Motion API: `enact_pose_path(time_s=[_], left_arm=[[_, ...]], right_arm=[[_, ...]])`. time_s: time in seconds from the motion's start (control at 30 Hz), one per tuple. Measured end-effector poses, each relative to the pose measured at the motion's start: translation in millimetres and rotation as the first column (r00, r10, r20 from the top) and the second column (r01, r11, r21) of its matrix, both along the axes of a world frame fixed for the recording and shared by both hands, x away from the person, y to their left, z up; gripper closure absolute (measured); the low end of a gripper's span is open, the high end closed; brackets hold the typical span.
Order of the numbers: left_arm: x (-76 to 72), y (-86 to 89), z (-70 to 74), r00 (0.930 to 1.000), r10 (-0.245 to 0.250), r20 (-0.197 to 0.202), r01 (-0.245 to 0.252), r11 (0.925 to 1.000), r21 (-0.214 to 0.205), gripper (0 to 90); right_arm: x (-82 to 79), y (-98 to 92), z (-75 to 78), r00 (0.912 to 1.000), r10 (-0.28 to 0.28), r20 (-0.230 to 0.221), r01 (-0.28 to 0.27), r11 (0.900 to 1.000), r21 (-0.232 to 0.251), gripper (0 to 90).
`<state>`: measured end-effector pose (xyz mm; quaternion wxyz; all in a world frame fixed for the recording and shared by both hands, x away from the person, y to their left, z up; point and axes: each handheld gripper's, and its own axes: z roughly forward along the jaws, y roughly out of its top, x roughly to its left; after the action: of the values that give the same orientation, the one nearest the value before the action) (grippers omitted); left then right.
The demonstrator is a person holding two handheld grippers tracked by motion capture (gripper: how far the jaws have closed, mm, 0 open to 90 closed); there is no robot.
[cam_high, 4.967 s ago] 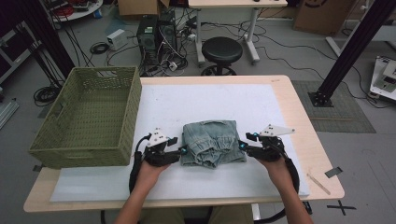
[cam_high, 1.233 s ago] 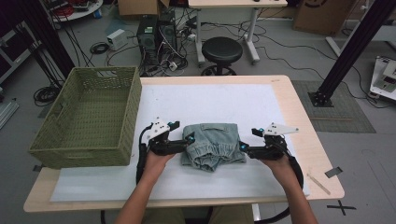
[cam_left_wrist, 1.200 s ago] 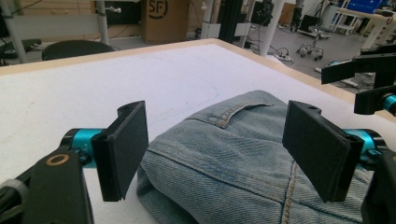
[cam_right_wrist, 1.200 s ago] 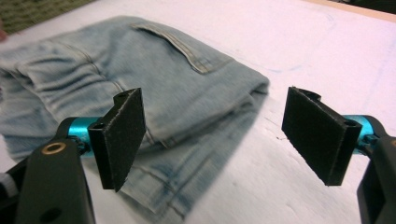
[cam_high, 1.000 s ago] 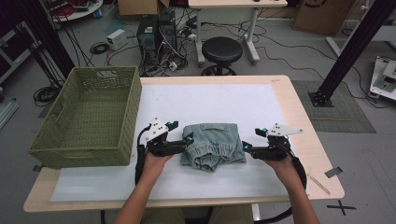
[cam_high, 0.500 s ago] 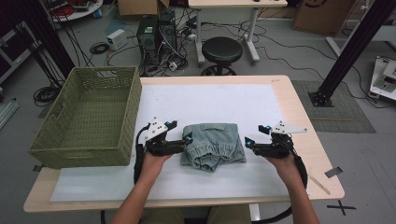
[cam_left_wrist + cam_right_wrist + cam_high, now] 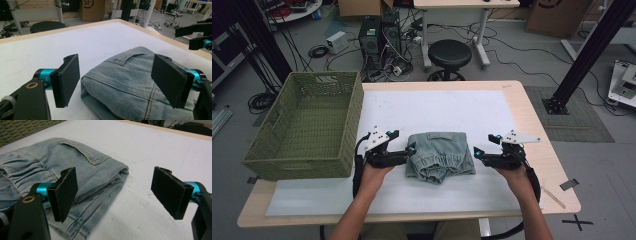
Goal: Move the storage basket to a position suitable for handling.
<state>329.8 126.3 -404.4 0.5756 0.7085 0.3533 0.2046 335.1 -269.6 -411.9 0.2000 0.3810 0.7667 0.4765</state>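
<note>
A folded pair of light blue jeans (image 7: pixel 439 155) lies on the white sheet near the table's front middle. My left gripper (image 7: pixel 409 151) points at its left edge with jaws open. In the left gripper view the jeans (image 7: pixel 130 75) lie between and beyond the wide-apart pads of the left gripper (image 7: pixel 117 80), untouched by them. My right gripper (image 7: pixel 477 154) sits at the jeans' right edge, also open. In the right gripper view the right gripper (image 7: pixel 117 195) shows its left pad in front of the jeans (image 7: pixel 75 162), with bare sheet ahead of the right pad.
A green woven basket (image 7: pixel 307 127) stands on the table's left side, close to my left hand. The white sheet (image 7: pixel 437 107) stretches bare behind the jeans. A small stick (image 7: pixel 554 194) lies near the table's front right corner.
Over the last second nothing has visibly moved. Compared with five seconds ago, the left gripper sits slightly farther up the table beside the jeans.
</note>
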Motion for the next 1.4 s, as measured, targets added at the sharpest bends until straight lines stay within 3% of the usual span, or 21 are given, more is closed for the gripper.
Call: enact_pose_path(time_s=[0.17,0.33,0.73,1.4], left_arm=[[-1.7,2.0,2.8,1.0000,-0.003,0.003,0.003,0.9998,-0.021,22.7],[-6.2,2.6,4.6,0.9999,-0.011,-0.002,0.011,0.9998,-0.016,22.7],[-25.1,16.0,28.7,0.9987,-0.022,0.046,0.022,0.9996,-0.017,22.7],[-37.3,97.8,69.0,0.9912,0.051,0.122,-0.047,0.9983,-0.032,22.8]], right_arm=[[0.1,1.4,-1.2,1.0000,0.004,-0.005,-0.004,1.0000,-0.006,22.0],[-2.1,0.7,-2.3,1.0000,0.005,-0.004,-0.005,1.0000,-0.006,22.0],[-7.2,-4.2,-4.4,1.0000,0.007,-0.002,-0.007,1.0000,-0.004,22.0],[-10.1,-5.1,-4.5,1.0000,-0.002,-0.006,0.002,1.0000,-0.004,22.0]])
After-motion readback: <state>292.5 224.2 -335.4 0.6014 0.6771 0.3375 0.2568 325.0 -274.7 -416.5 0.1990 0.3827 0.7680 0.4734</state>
